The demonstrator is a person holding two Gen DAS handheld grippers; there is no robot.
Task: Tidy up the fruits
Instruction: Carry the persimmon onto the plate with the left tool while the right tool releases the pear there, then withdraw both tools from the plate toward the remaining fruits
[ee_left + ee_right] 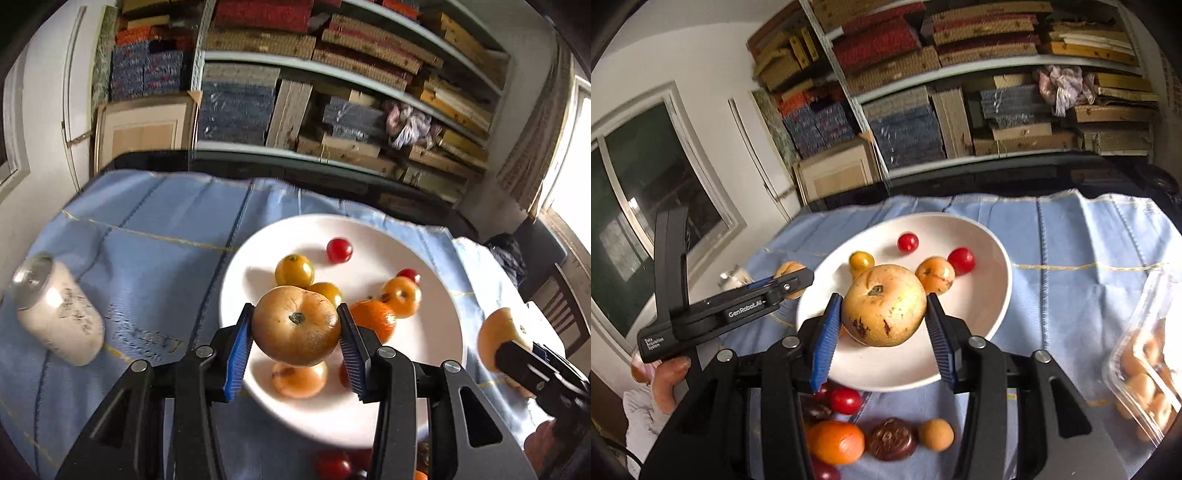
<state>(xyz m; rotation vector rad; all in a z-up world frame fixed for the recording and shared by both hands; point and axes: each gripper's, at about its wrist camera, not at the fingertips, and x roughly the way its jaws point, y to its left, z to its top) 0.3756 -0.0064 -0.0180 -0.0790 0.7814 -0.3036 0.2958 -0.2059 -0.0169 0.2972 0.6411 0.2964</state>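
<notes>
Holding one big tan fruit in each gripper, both over the white plate point(436, 369). Left gripper point(295, 334) fingers pinch a round tan fruit point(297, 325) at its sides, stem end facing the camera, above the plate's near half. Right gripper point(884, 314) fingers pinch a second, spotted tan fruit point(884, 304) the same way.

Plate sits mid-table on the blue cloth point(147, 236) and already carries red tomatoes point(339, 250), yellow ones point(294, 270) and an orange point(373, 319).

My read: placing step. Lower each fruit into a bare patch, not onto the small ones, and spread the fingers only once it rests, since round fruit will likely roll. Keep the two grippers apart; they look crowded.

Loose fruit point(834, 441) still lies on the cloth by the table's near edge; plastic box point(1145, 369) at right, can point(59, 306) at left.
</notes>
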